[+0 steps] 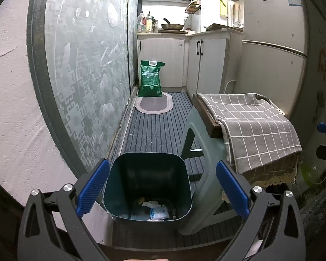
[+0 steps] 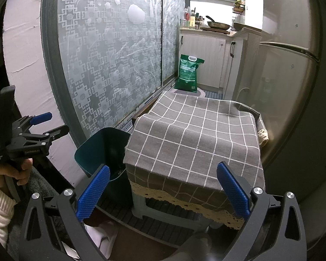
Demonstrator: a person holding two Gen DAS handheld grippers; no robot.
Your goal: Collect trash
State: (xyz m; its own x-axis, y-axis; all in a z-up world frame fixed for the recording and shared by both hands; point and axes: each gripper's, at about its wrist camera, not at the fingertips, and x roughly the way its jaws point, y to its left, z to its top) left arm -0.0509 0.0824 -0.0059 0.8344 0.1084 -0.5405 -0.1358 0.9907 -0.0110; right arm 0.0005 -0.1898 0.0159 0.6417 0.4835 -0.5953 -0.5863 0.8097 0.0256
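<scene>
A dark teal trash bin (image 1: 147,182) stands on the striped floor mat, and crumpled white paper and scraps (image 1: 156,209) lie at its bottom. My left gripper (image 1: 163,188) hangs over the bin, open and empty, with a blue pad on each side of the rim. In the right wrist view the same bin (image 2: 102,148) sits left of a stool draped in a grey checked cloth (image 2: 195,143). My right gripper (image 2: 163,189) is open and empty in front of that cloth. The left gripper (image 2: 43,126) shows at the far left, held by a hand.
A grey-green plastic stool (image 1: 204,174) under the checked cloth (image 1: 254,126) stands right of the bin. A frosted sliding door (image 1: 84,65) runs along the left. A green bag (image 1: 151,79) and oval mat (image 1: 154,105) lie ahead by white cabinets (image 1: 163,61); a fridge (image 1: 273,43) is right.
</scene>
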